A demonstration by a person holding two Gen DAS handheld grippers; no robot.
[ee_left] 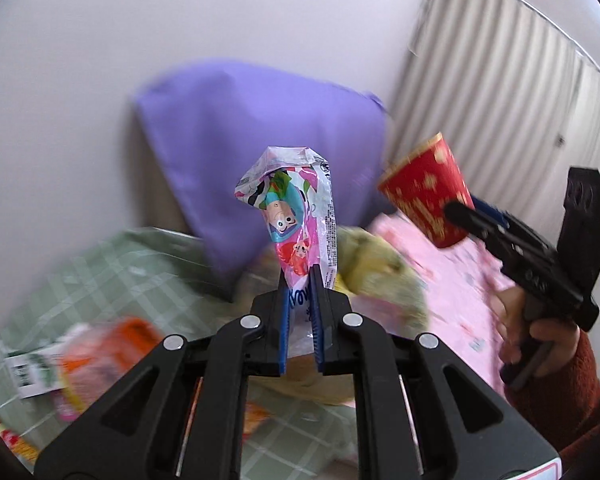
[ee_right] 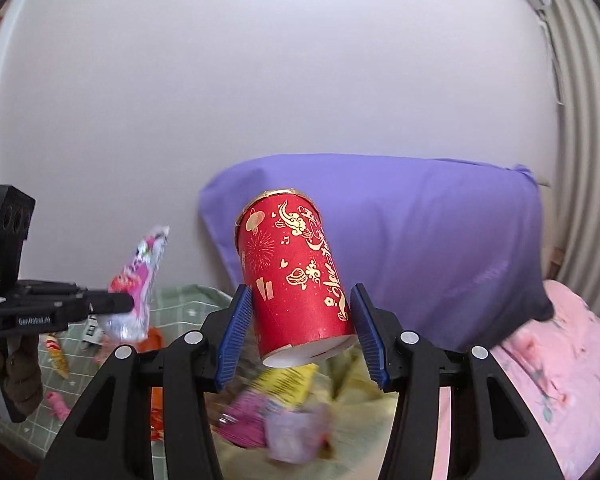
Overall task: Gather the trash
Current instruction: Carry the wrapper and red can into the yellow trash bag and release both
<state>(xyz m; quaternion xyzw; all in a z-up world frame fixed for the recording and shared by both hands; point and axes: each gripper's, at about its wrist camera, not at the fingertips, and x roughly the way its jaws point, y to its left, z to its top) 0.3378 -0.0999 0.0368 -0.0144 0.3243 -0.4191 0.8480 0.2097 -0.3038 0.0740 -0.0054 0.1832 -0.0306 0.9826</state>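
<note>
While both claws are raised above the bed, the left claw is pinched tight on a colourful cartoon wrapper, blue pads nearly together with the wrapper's lower end between them, the rest sticking up crumpled at the top. Right claw is spread wide around a red paper cup with gold print — cup tilted, open end toward the camera, pads against its sides. Cup and wrapper both in the air, near each other but apart. Behind them a purple pillow leans on the white wall. Below, blurred: green checked sheet, pink floral blanket, more wrappers loose on the bed — orange packet at left, details unreadable
</note>
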